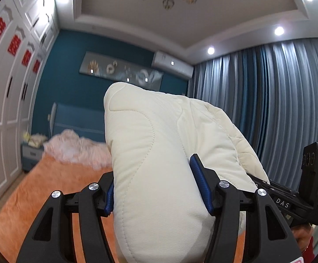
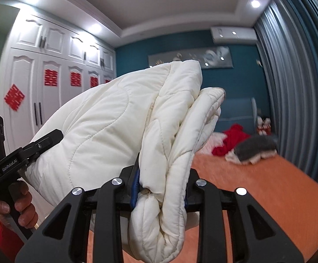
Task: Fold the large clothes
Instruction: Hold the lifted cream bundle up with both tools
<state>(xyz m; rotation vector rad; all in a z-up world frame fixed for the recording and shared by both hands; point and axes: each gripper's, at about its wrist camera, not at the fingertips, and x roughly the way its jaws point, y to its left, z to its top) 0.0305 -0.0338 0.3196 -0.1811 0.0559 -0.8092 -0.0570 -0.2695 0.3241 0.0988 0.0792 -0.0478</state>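
Quilted cream comforter [image 1: 159, 153], thick and puffy, held up in the air above the orange bed [image 1: 38, 208], bunched between both tools with the ceiling and wardrobe behind it. Gathered in several layers at the right gripper [image 2: 161, 188], one broad padded fold at the left gripper [image 1: 156, 186]. Looks like the lifting stage of a fold, edges picked up and carried together, lay-down not yet done. Best done by keeping both ends at one height and pulled gently apart so the hanging part drapes flat (a sagging middle would land as a lump), then lowering onto a bare stretch of the bed, clear of the pink fluffy throw [image 1: 77, 151] and of the red garment [image 2: 231, 140] and grey one [image 2: 255, 149] near the headboard. Worth checking that all layers at the right side stay pinched together; stuffing this slippery could let an inner layer creep out. Left jaws fairly wide, blue pads [image 1: 199, 182] pressing into the thick fold on both sides, so clamped on the comforter. Right jaws narrower, squeezing the stacked edge hard enough to crease it. Person's hand [image 2: 16, 206] wrapped round the left tool's handle, red sleeve below.
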